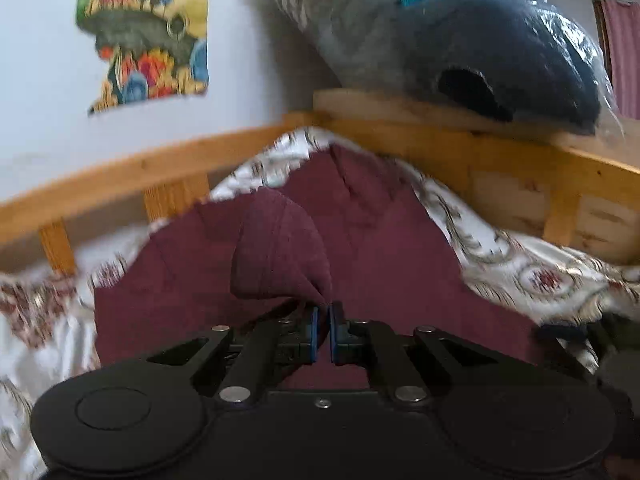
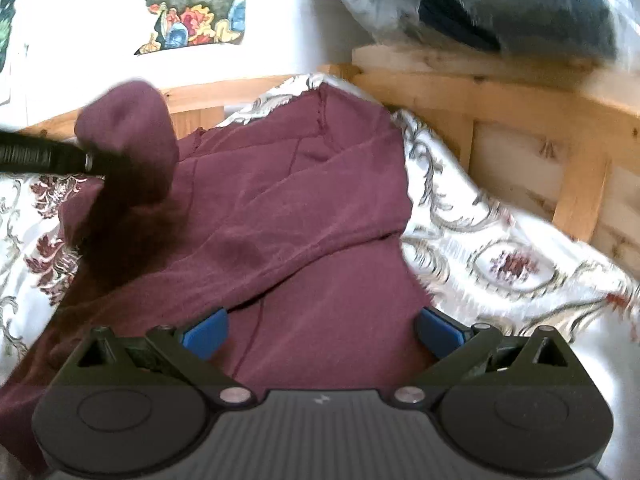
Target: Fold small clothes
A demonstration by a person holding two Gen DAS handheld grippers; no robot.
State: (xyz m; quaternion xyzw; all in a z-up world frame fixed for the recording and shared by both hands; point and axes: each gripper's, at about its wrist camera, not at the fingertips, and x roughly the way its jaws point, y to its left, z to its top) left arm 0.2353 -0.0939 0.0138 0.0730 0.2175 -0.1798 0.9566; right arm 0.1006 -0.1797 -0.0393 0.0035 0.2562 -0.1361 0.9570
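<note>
The left gripper [image 1: 323,322], pinched on a thin fold of the maroon garment [image 2: 304,208] near the bedspread's [image 2: 500,264] middle, could lose it mid-fold, since the wide-open right gripper [image 2: 320,336] pins nothing.

garment [image 2: 304,208] — matt maroon cloth | bedspread [image 2: 500,264] — glossy | bed frame [image 1: 120,176] — wood

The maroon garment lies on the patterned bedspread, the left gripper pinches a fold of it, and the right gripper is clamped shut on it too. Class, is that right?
One part is wrong. The right gripper is open, its blue pads apart above the maroon garment, as the right wrist view shows. The rest holds: the garment lies on the bedspread, and the left gripper pinches a fold.
</note>
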